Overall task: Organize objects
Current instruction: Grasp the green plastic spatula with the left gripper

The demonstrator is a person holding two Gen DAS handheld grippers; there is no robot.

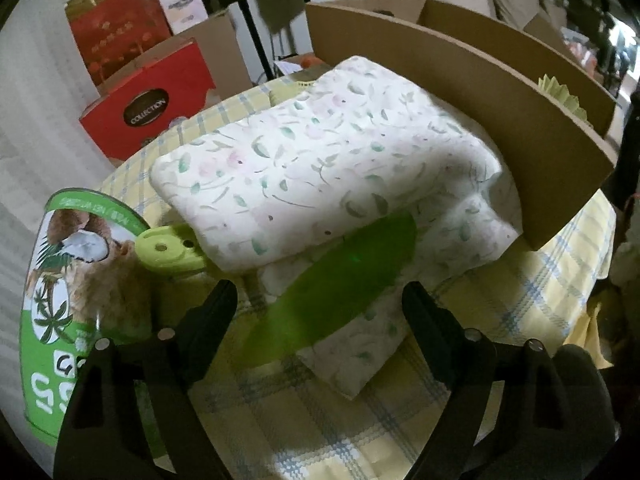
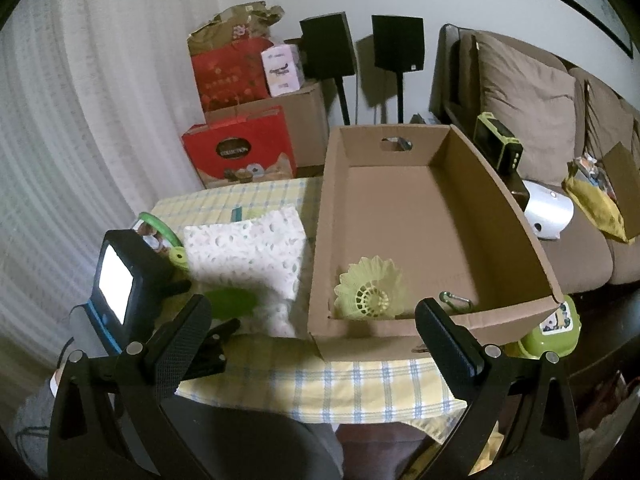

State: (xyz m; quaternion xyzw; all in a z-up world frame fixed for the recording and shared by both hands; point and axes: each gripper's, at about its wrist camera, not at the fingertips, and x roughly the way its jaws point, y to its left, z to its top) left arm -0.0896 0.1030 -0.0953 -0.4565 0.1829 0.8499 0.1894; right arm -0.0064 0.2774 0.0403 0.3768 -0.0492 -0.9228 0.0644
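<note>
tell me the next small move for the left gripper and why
Probably ease the left gripper forward and close on the green translucent piece. Its jaws stand open with that piece lying between them on the floral cloth, and the cardboard box, already holding a shuttlecock, sits just beside.

The left wrist view sits low and close over the checked tablecloth (image 1: pixel 532 304), facing a folded floral cloth (image 1: pixel 320 168) that fills its middle, with the cardboard box (image 1: pixel 500 108) wall just beyond. The right wrist view looks from higher and farther back, off the table's near edge, down into the same box (image 2: pixel 424 220). Both share the cloth (image 2: pixel 248 248), the box and, probably, the red cartons (image 1: pixel 148 108) behind.
</note>
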